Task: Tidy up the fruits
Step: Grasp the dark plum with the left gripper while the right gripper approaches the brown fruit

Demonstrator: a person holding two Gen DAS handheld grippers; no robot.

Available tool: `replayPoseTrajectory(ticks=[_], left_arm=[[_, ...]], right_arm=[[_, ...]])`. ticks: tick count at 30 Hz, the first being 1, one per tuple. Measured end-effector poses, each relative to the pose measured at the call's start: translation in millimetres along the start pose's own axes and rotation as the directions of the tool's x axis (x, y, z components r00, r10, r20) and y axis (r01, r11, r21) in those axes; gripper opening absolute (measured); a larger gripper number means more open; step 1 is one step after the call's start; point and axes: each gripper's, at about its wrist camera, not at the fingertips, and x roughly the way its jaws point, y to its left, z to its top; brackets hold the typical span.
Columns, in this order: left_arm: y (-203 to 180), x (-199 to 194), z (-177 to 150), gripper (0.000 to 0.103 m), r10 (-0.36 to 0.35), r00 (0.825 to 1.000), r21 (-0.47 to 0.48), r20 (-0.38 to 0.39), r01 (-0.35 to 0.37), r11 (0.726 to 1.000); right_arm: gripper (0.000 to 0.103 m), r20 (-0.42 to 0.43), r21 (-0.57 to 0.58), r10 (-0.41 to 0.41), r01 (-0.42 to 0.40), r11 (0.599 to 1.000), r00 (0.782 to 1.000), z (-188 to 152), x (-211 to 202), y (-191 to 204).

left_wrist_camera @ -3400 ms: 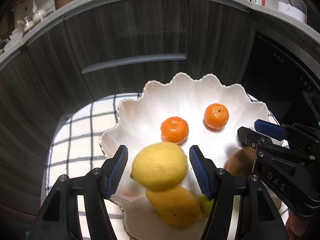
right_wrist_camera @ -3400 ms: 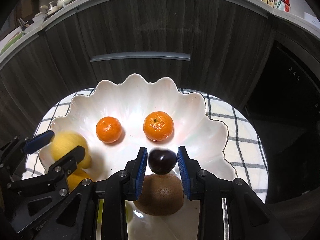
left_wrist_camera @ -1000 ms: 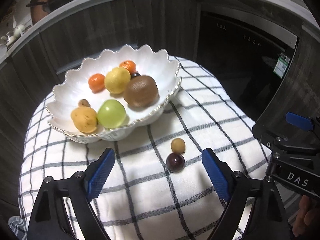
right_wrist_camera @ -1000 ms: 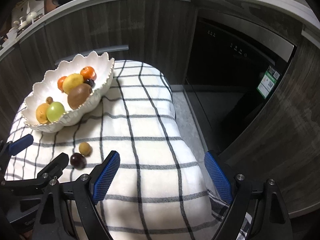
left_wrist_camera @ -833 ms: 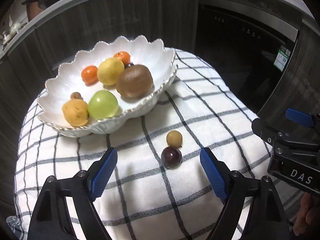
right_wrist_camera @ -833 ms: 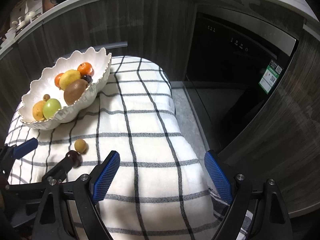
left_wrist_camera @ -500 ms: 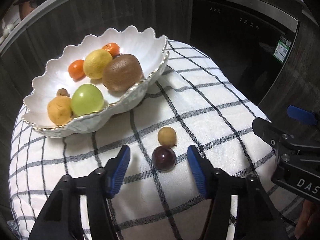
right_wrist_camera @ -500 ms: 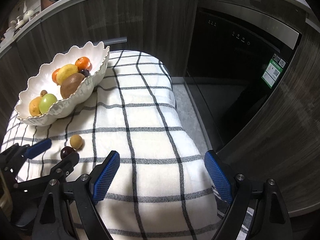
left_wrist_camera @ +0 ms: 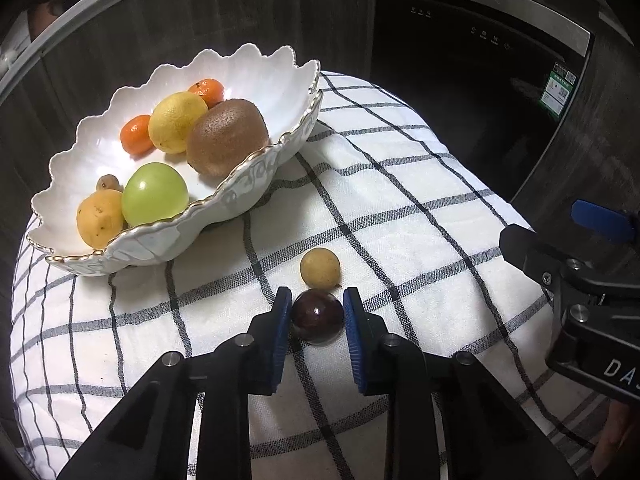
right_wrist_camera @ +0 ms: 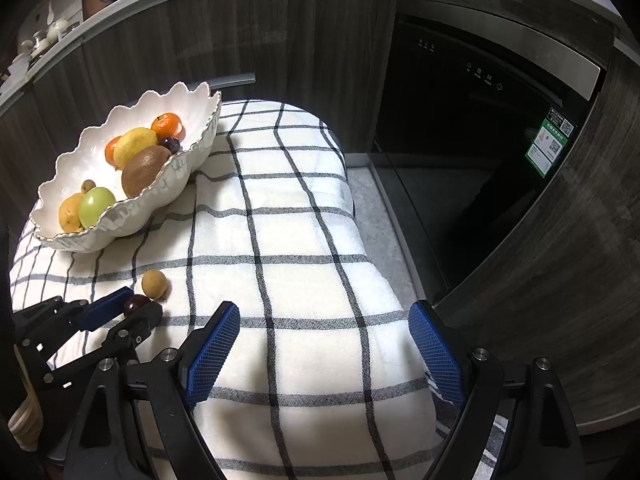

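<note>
A dark purple fruit, round, glossy and small, lies on the checked cloth covering the tabletop, near the camera and well right of the bowl. Just beyond it, touching or nearly so, sits a tan round fruit of about the same size, matte and speckled. The scalloped white bowl with a gold rim stands at the far left of the cloth and holds a brown kiwi, a lemon, two mandarins, a green fruit, a yellow-orange fruit and a small brown one half hidden behind it.

From the right wrist, another dark fruit peeks out in the bowl between the kiwi and the far mandarin; the left wrist view cannot see it. In that same right view the dark purple fruit on the cloth is mostly covered by the left tool's finger. The bowl's near wall hides the bottoms of the fruit inside.

The left tongs are narrowed right down onto the dark purple fruit, a blue pad against each side, the fruit resting on the cloth. The right tongs stand wide over bare cloth at the near right, with nothing between them.
</note>
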Motion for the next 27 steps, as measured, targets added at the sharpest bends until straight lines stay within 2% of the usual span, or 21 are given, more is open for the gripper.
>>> replayPoseTrajectory(ticks=[6,13,22,27], left_arm=[[2,-6,0,0.026,0.000,1.000,-0.006,0.013,0.000,1.000],[16,-24,-1,0.026,0.035,0.999,-0.032,0.040,-0.034,0.999],[59,-48,-12,0.026,0.091,0.994,-0.115,0.059,-0.083,0.990],[86,-56,-18,0.026,0.143,0.988,-0.152,0.061,-0.132,0.980]], right_arm=[[0.087,0.006,0.000,0.006,-0.006,1.000,1.000,1,-3,1],[0.087,0.020,-0.019,0.022,-0.022,1.000,1.000,6,-9,11],[0.087,0.033,-0.086,0.073,-0.070,0.994,0.997,15,-10,52],[0.087,0.006,-0.127,0.107,-0.106,0.986,0.994,15,1,81]])
